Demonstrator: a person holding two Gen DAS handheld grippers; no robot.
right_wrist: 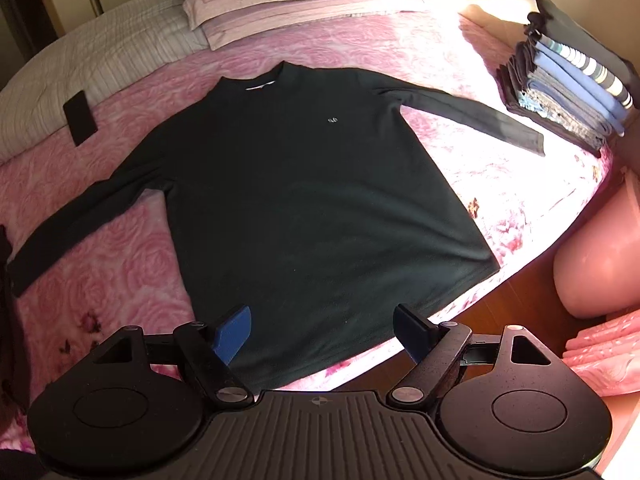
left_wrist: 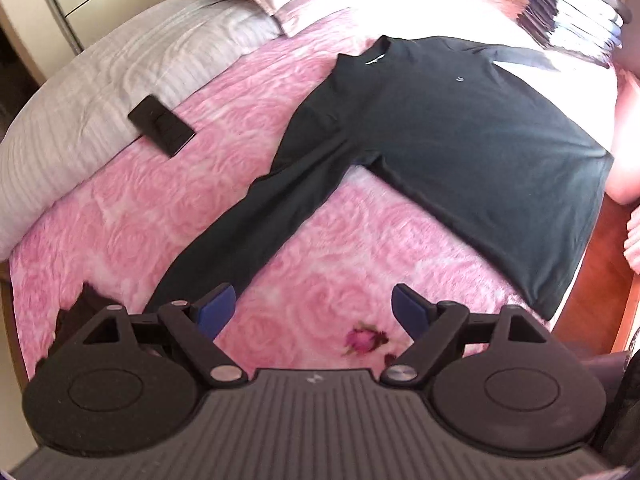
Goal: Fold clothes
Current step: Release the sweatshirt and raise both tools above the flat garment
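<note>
while the dark long-sleeved shirt [right_wrist: 304, 184] lies spread flat and face up on the pink rose-patterned bedspread [right_wrist: 100, 272], both grippers hang above it with nothing in them. the left gripper [left_wrist: 312, 312] has its blue fingers [left_wrist: 216, 312] wide apart over bare bedspread, just beside the cuff end of the shirt's sleeve [left_wrist: 248, 224]. the right gripper [right_wrist: 322, 334] is spread wide too, sitting over the shirt's bottom hem near the edge of the bed. the other sleeve [right_wrist: 472, 120] stretches out toward a stack of folded clothes [right_wrist: 568, 92] at the far corner. a black phone [left_wrist: 162, 126] sits where the bedspread meets a grey quilt [left_wrist: 100, 92], well apart from the shirt, and pillows [right_wrist: 304, 4] are up at the head of the bed.
</note>
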